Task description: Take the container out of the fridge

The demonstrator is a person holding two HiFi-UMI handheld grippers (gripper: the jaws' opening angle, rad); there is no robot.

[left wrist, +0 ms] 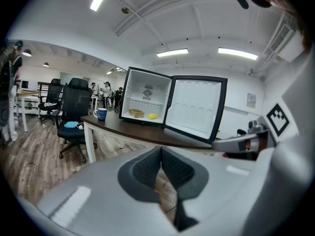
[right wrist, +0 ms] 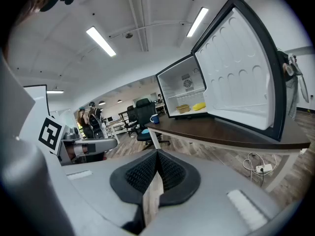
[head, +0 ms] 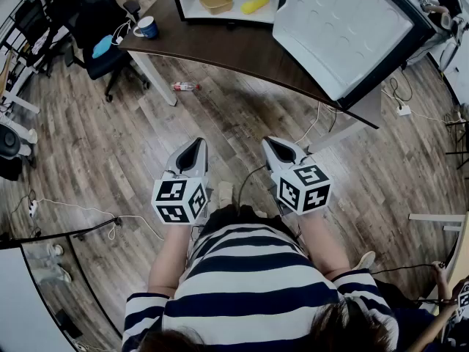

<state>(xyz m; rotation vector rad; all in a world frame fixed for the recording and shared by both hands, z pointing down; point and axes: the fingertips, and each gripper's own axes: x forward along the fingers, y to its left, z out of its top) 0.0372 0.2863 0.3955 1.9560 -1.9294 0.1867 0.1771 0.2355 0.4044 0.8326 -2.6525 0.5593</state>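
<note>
A small fridge stands on a dark brown table with its door swung wide open. On its bottom shelf sit a tan container and, to its right, a yellow item. Both also show in the left gripper view, container and yellow item, and in the right gripper view, container and yellow item. My left gripper and right gripper hang side by side over the floor, well short of the table. Both are shut, with nothing between the jaws.
A blue mug stands at the table's left end, next to a black office chair. A plastic bottle lies on the wood floor below the table edge. A power strip and cables lie to the right. A person sits at far right.
</note>
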